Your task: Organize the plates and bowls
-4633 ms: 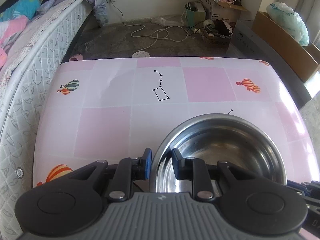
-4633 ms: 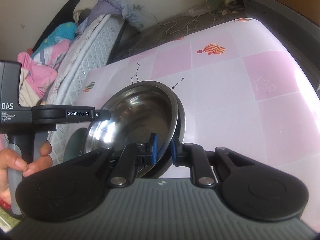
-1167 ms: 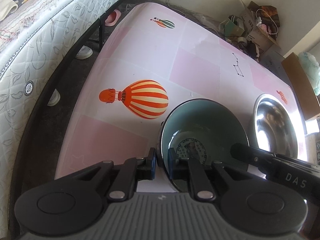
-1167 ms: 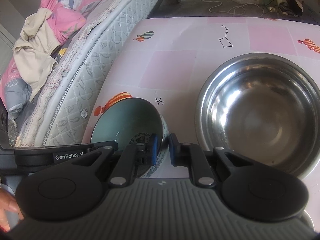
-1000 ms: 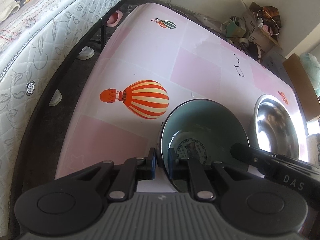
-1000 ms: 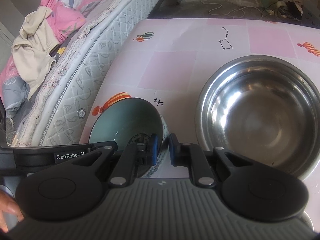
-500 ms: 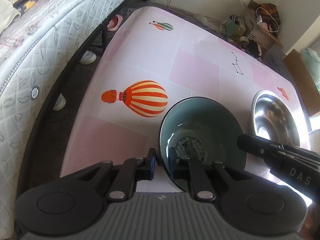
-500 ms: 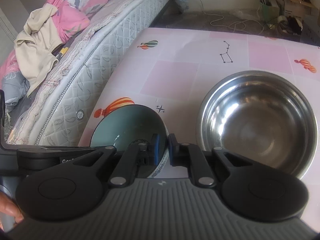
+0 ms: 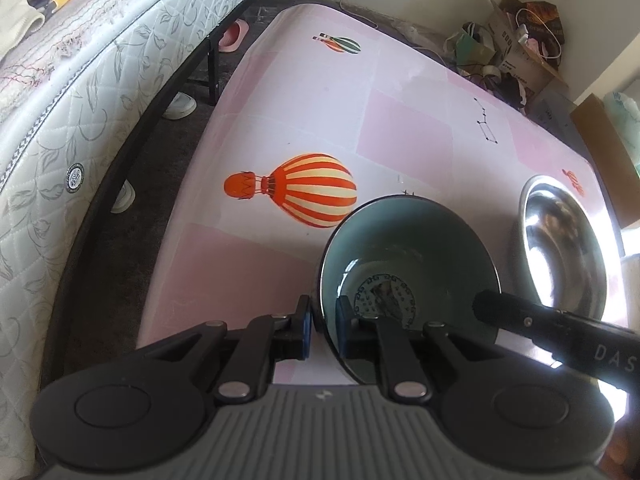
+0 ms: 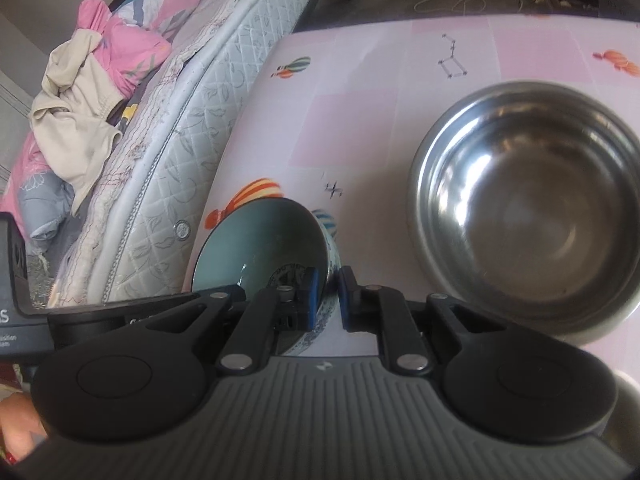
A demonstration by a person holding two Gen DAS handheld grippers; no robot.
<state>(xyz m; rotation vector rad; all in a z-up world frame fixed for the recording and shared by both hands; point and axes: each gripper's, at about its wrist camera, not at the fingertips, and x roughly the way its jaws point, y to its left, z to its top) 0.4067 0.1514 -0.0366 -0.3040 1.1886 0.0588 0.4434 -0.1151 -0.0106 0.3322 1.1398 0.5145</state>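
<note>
A teal ceramic bowl (image 9: 416, 256) with a blue-and-white pattern outside sits tilted just above the pink table (image 9: 320, 112). My left gripper (image 9: 322, 326) is shut on its left rim. My right gripper (image 10: 329, 294) is shut on the opposite rim of the same teal bowl (image 10: 264, 244). A large steel bowl (image 10: 528, 204) rests on the table to the right, empty inside; in the left wrist view the steel bowl (image 9: 560, 244) lies beyond the right gripper's black body (image 9: 560, 332).
A mattress (image 9: 80, 80) runs along the table's left side, with clothes (image 10: 88, 80) piled on it. Shoes (image 9: 180, 106) lie on the floor in the gap. Boxes and cables (image 9: 516, 44) clutter the far corner. A hand (image 10: 20, 428) grips the left gripper's handle.
The teal bowl, held by both grippers, has risen a little and tilted; the steel bowl has stayed put on the table.
</note>
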